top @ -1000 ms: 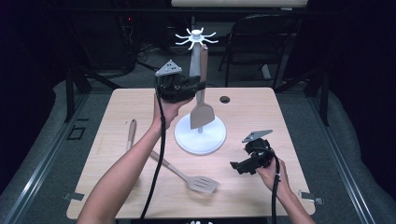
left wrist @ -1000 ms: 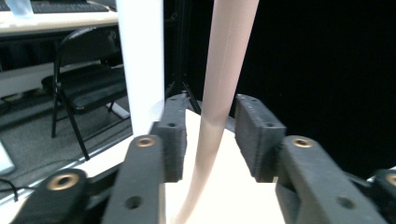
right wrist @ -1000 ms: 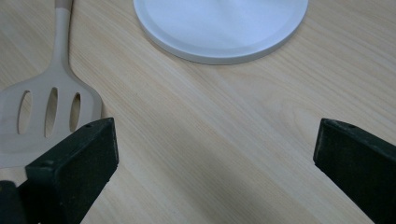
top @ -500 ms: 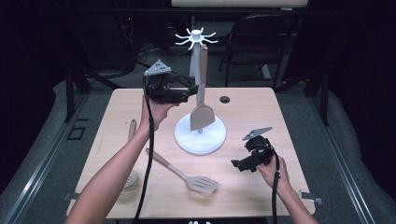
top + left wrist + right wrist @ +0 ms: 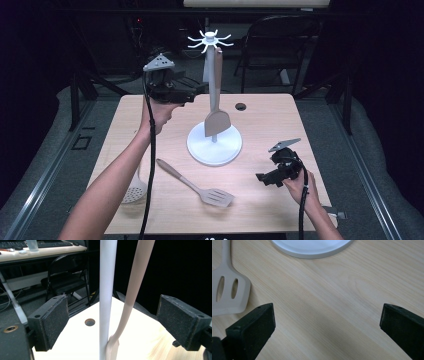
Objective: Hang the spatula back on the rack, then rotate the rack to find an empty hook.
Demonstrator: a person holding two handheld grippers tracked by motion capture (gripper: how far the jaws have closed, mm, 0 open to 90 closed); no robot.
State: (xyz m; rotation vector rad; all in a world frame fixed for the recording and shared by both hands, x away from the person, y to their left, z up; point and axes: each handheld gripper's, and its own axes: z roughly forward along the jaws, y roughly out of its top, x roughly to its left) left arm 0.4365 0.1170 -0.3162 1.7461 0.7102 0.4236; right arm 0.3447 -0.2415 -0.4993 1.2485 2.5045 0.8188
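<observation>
A white utensil stand (image 5: 214, 147) rises from the middle of the table, with hooks at its top. From one hook hangs a beige spatula (image 5: 217, 122), blade down beside the pole (image 5: 107, 290). My left gripper (image 5: 196, 90) is held just left of the pole, level with the handle (image 5: 138, 277). Its jaws have just been opening and now stand open, and neither pad touches the pole or the handle between them. My right gripper (image 5: 265, 178) rests low at the front right, open over bare wood (image 5: 328, 327).
A slotted turner (image 5: 200, 185) lies in front of the stand, and its blade shows at the left of the right gripper view (image 5: 227, 292). A skimmer spoon (image 5: 134, 192) lies partly under the left forearm. A cable hole (image 5: 241, 106) sits behind the stand. A folding chair (image 5: 280, 45) stands beyond the table.
The left gripper has let go of the hanging spatula's handle and drawn back to the left and upward. The spatula stays on its hook. The right gripper has hardly moved.
</observation>
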